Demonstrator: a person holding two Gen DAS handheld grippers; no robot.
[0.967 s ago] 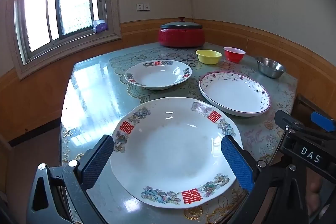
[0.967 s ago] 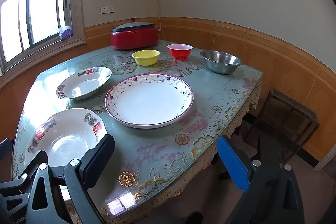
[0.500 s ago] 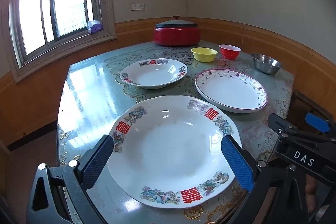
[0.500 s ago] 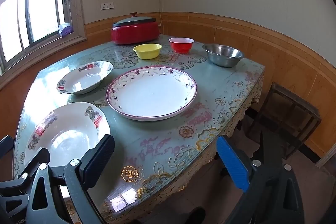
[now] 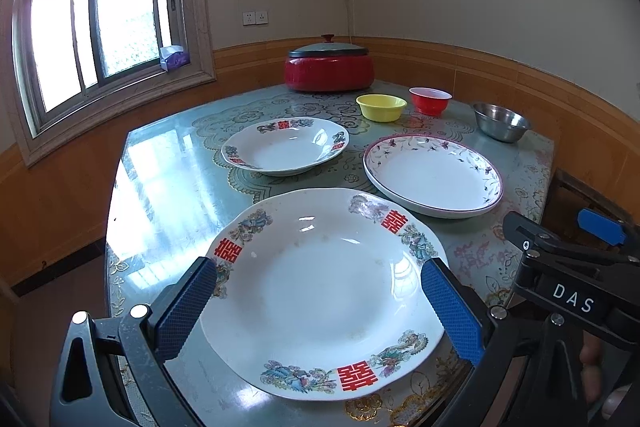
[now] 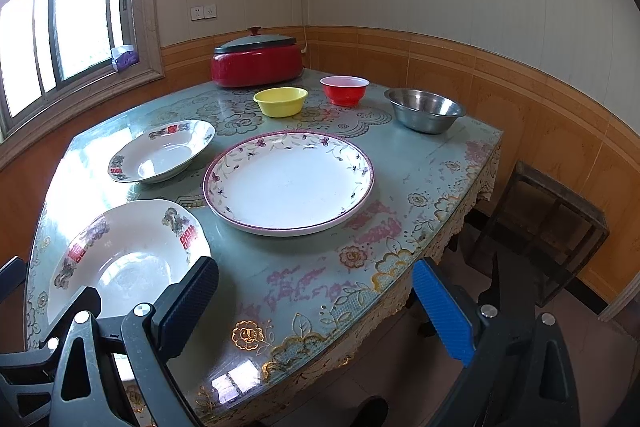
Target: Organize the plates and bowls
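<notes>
two handheld grippers hover at the near edge of a glass-covered floral tabletop (image 6: 420, 163). the left gripper (image 5: 320, 307) has its blue-padded jaws spread wide apart, holding nothing; in the left wrist view they frame the nearest dish, a large white deep plate (image 5: 324, 291) with red characters and painted birds on its wavy rim, though whether the pads touch its rim cannot be told. the plate sits flat and upright at the near left of the tabletop, and is slightly oval, with its long axis running left to right. the right gripper (image 6: 316, 307) also has its jaws wide apart and empty, hanging over the near edge of the tabletop, with the large plate just to its left.

beyond the large plate, a round white plate with a purple floral rim (image 6: 288, 183) lies flat near the middle of the tabletop, apart from its neighbours. to its left sits a smaller deep plate (image 6: 160, 151) in the same red-character pattern, upright, its longer axis running roughly left to right.

farther back, three bowls stand open side up in a loose row, well apart from the plates: a yellow bowl (image 6: 280, 101), a red bowl (image 6: 344, 89) and, rightmost, a steel bowl (image 6: 424, 109).

at the far edge rests a red lidded pot (image 6: 256, 63). a window (image 5: 100, 27) lights the left wall, and a dark wooden stool (image 6: 548, 223) stands on the floor to the right.
</notes>
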